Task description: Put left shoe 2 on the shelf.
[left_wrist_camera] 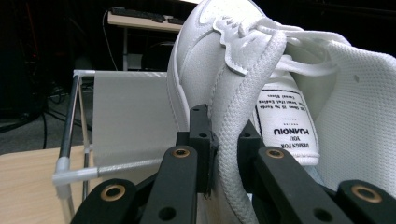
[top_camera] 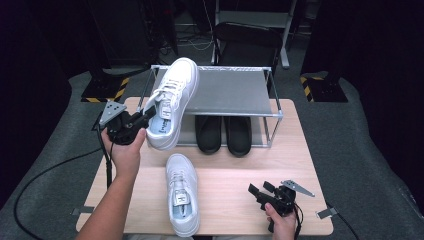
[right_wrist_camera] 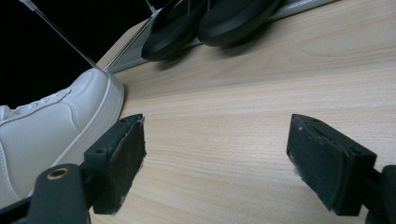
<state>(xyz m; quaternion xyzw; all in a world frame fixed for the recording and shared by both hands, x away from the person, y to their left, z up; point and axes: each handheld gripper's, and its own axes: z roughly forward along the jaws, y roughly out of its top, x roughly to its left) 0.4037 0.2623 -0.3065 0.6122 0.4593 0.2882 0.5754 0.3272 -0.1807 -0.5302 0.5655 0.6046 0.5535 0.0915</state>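
We see the table with the shoe rack at its far edge, black shoes on the low shelf. The lifted white sneaker hangs over the rack's left end, long axis tilted, toe up and away, heel toward us. The left gripper pinches its collar edge. A second white sneaker lies flat, toe away. The right gripper sits low, jaws spread, empty.

Black grippers, brass-ringed screw holes
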